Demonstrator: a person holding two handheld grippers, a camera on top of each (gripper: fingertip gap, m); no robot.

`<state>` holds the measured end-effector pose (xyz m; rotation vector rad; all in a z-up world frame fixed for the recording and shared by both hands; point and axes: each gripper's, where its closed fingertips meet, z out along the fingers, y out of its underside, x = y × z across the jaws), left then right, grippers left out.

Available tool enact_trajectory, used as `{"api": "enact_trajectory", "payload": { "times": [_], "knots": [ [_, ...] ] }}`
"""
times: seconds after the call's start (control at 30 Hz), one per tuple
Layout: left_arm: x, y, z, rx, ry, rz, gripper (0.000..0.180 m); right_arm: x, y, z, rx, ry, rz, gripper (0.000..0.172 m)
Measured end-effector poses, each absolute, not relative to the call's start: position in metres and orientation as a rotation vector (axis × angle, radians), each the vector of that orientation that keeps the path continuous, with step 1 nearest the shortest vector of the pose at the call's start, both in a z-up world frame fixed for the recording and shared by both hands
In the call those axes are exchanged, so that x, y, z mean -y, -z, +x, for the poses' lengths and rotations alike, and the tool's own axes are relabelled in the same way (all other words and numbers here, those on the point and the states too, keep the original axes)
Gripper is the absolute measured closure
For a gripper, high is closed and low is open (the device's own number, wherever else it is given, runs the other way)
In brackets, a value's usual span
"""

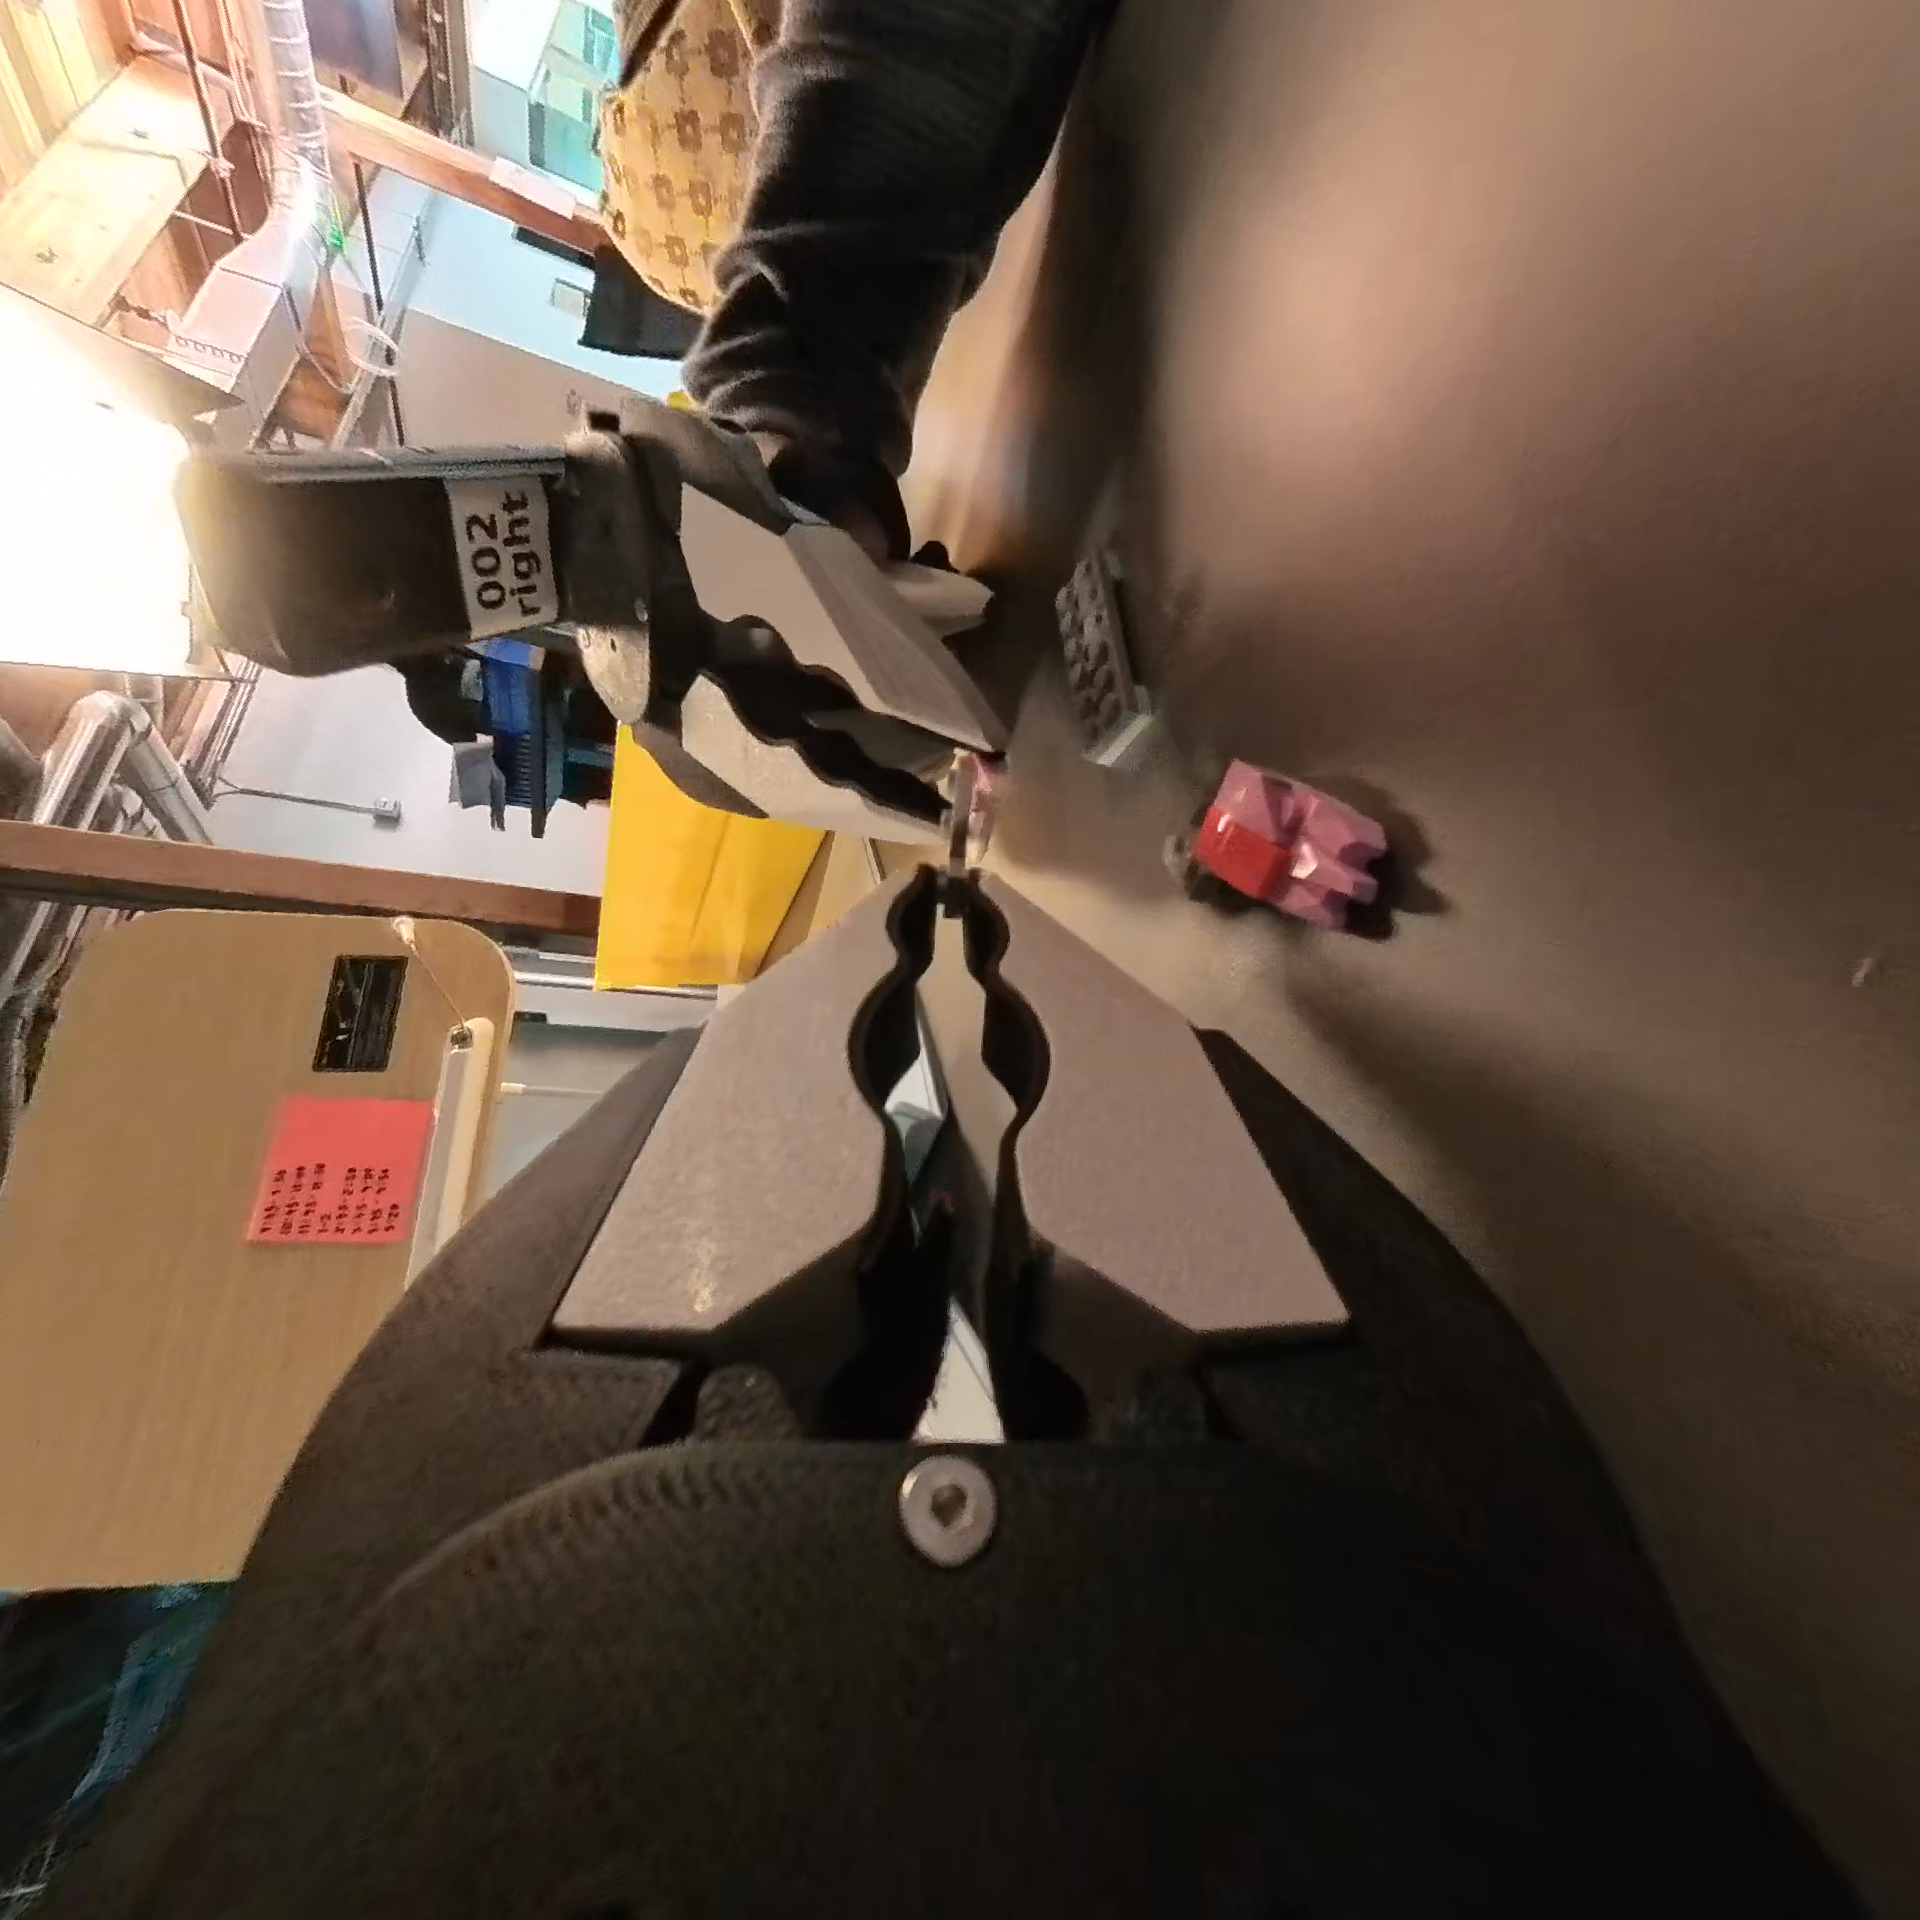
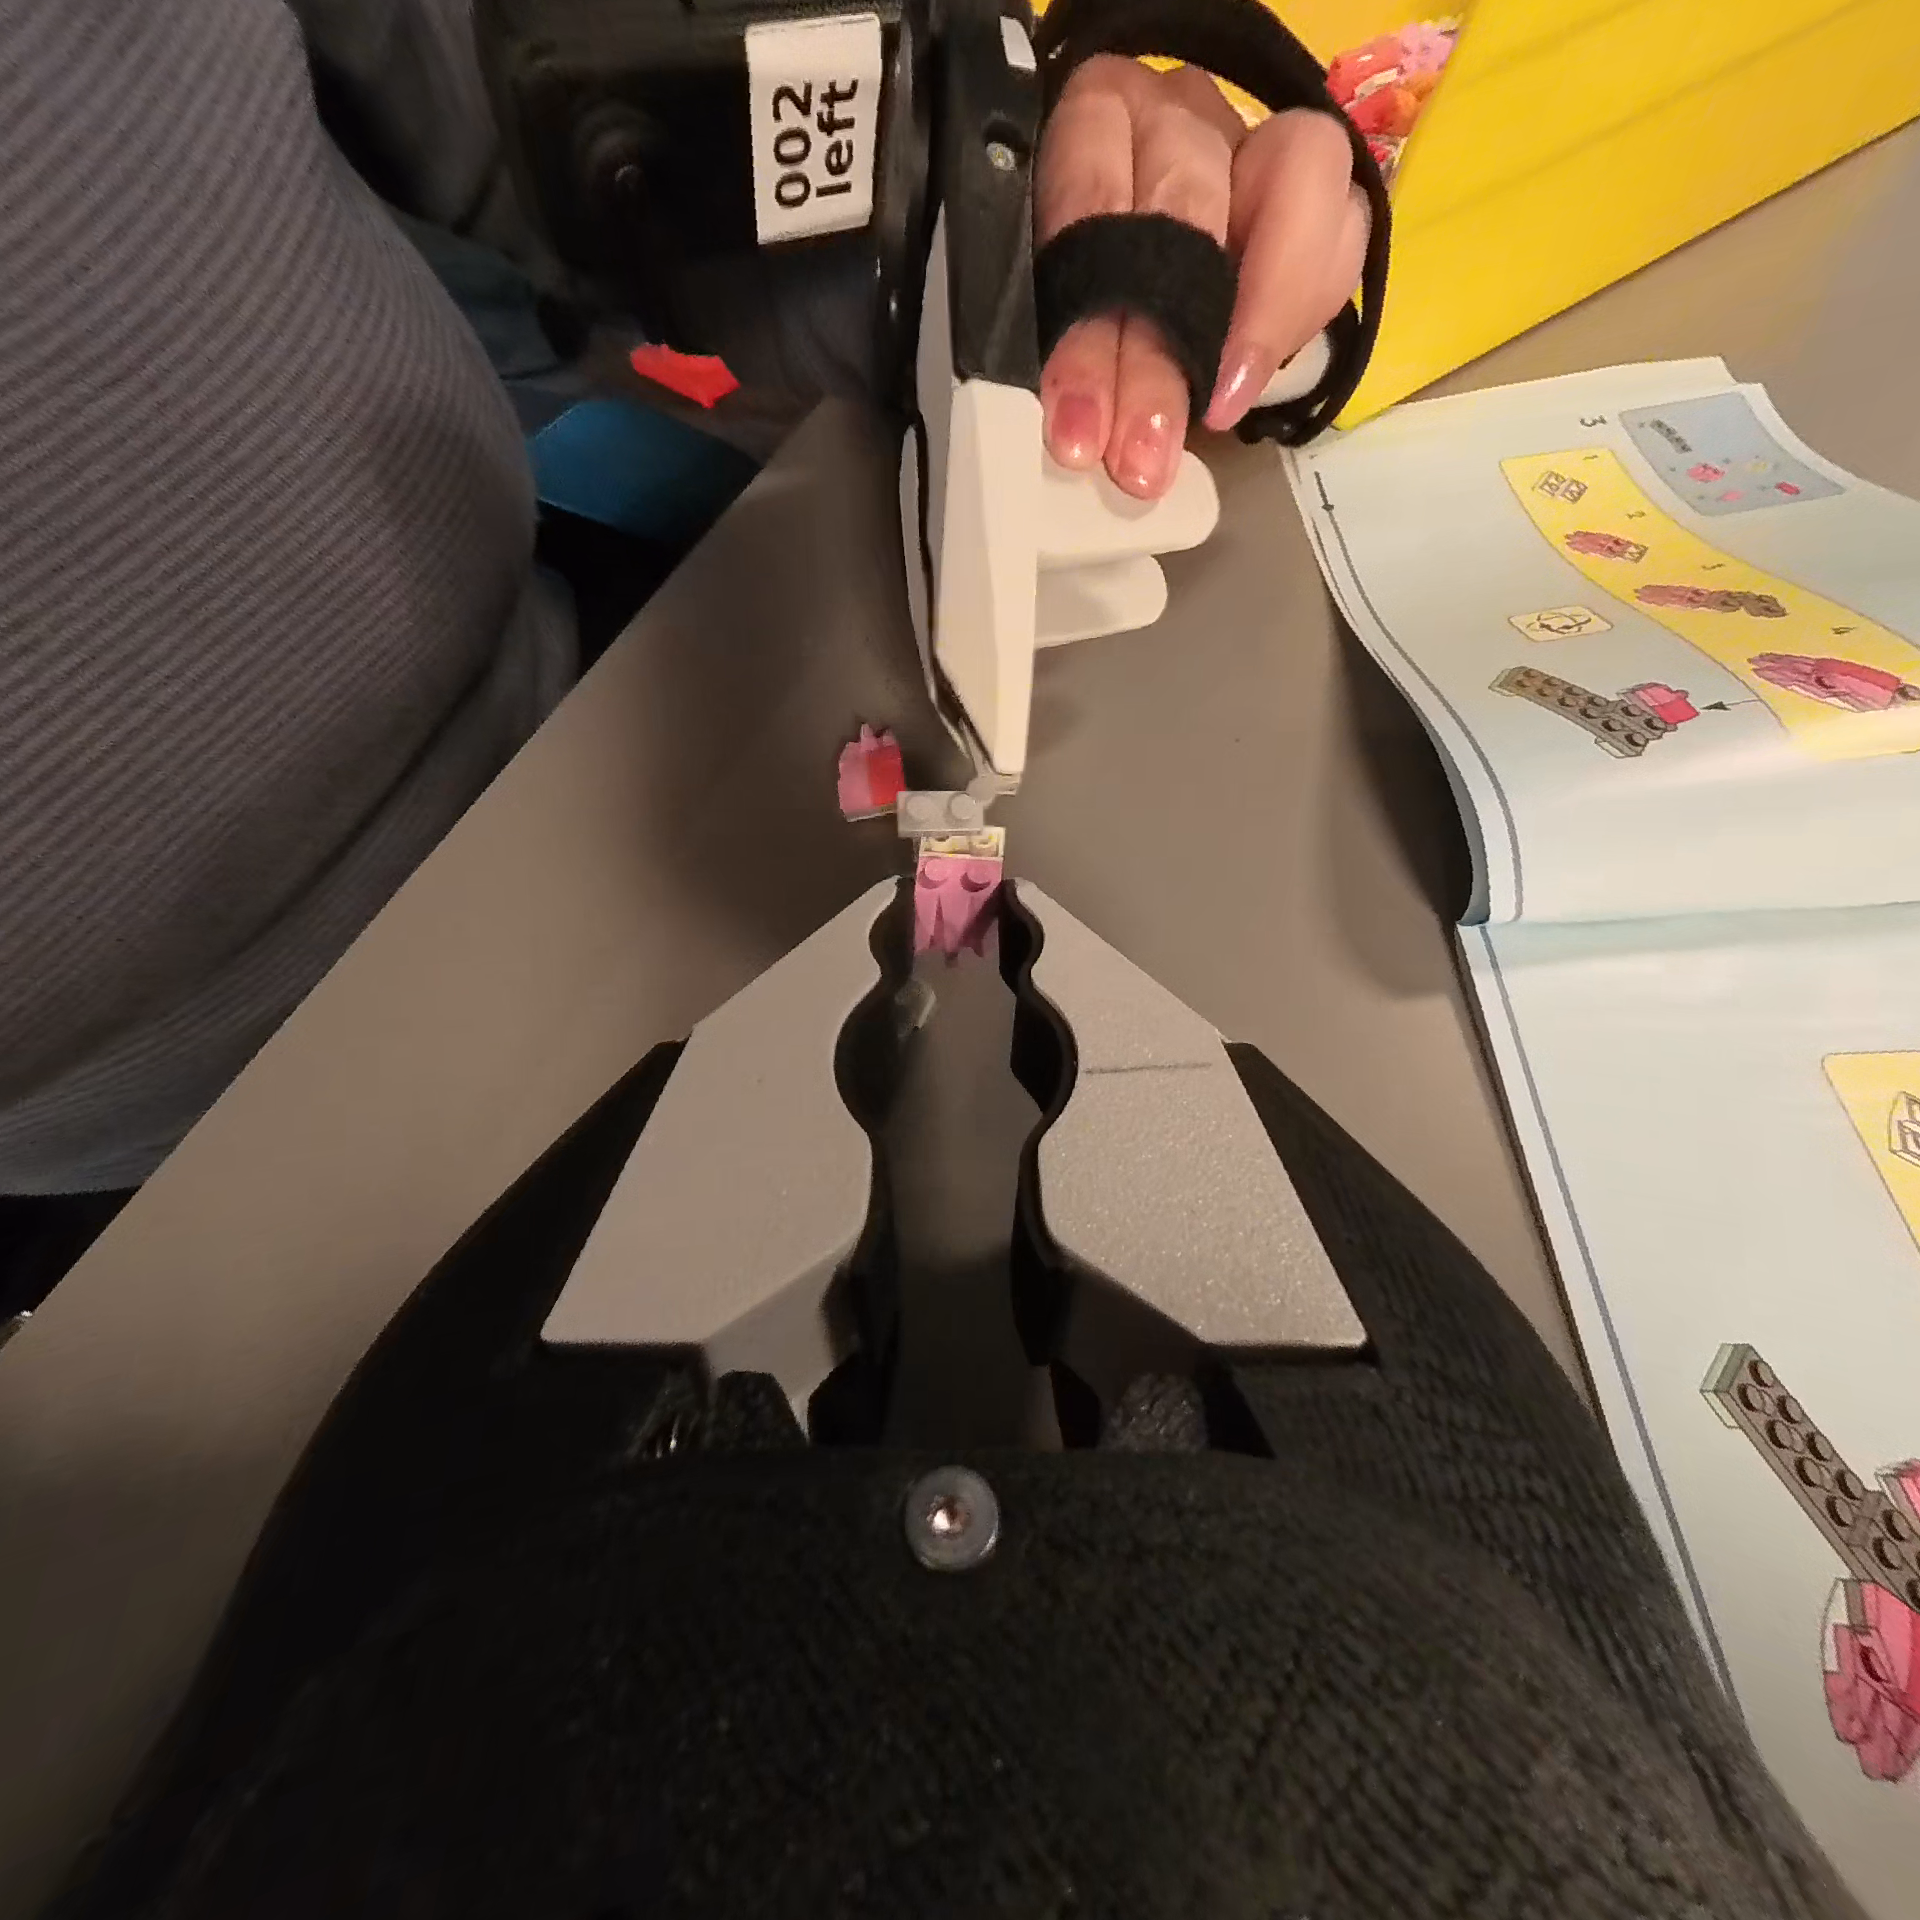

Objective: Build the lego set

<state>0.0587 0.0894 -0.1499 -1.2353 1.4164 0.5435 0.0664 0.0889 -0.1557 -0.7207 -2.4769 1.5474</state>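
Fingertips (image 1: 961,883) of left hand-held gripper (image 1: 954,888) hide grey piece's (image 2: 940,810) end.

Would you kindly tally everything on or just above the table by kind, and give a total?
Grippers: 2 (left gripper, right gripper)
Brick pieces held in jaws: 2 (small grey plate, pink piece)
Brick items lying loose: 2 (grey studded plate, pink-and-red cluster)
Instruction booklet: 1
Yellow box: 1
Total: 8
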Motion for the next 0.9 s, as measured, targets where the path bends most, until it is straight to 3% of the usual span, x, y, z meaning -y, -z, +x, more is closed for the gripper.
{"api": "enact_trajectory", "payload": {
  "times": [0.9],
  "knots": [
    [-0.086, 0.125, 0.074, -1.369, -0.633, -1.089, 0.177, -0.082, 0.12, 0.083, 2.39, -2.043, -0.746, 0.158]
  ]
}}
